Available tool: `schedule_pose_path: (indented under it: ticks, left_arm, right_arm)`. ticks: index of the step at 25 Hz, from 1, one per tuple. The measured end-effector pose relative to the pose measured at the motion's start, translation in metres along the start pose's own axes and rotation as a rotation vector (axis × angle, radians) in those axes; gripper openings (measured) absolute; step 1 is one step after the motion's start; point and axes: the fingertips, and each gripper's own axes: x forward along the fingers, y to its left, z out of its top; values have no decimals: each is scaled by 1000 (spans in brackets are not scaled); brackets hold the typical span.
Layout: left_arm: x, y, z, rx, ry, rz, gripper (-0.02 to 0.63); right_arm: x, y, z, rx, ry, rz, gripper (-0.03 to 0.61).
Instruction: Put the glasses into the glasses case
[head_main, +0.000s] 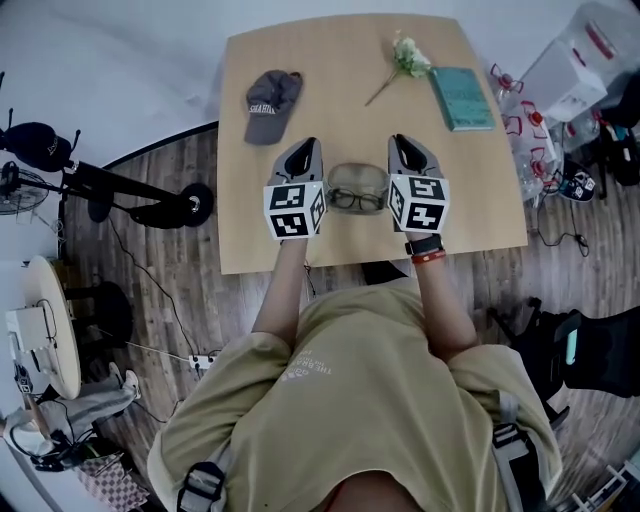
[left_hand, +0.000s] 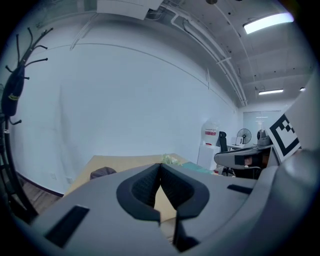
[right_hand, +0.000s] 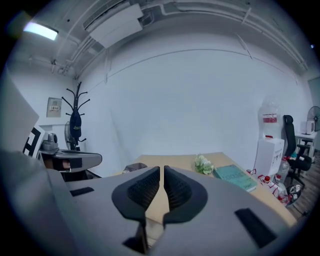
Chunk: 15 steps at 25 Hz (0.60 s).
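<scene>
Well, on my left gripper (left_hand: 160, 166) the fingers (left_hand: 142, 187) are pressed together on nothing, on my right gripper (right_hand: 162, 169) they are closing with an empty sliver between them, and the glasses (head_main: 357, 199) lie on the bench (head_main: 300, 40) between both grippers, at the grey case's (head_main: 357, 176) near edge.

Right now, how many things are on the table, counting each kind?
Cap: 1
Flower: 1
Book: 1
Glasses: 1
Case: 1
Total: 5
</scene>
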Motion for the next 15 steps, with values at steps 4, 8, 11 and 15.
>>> schedule_pose_path:
  ticks: [4,8,11,15]
  left_arm:
    - [-5,-4,25,10,-44,-3,23]
    - [-9,-8,46,37,-83,-10,23]
    - [-10,-9,59,47,-106,-15,23]
    - [-9,-13,66,60,-120,-21,23]
  right_arm:
    - [-4,-4,19,9,-38,-3,29]
    - [-10,-7,32,15,-66,-9,20]
    - [-11,-9,38,21,-80,-13,17]
    - [-12,-10,44,34,-98,-10,17]
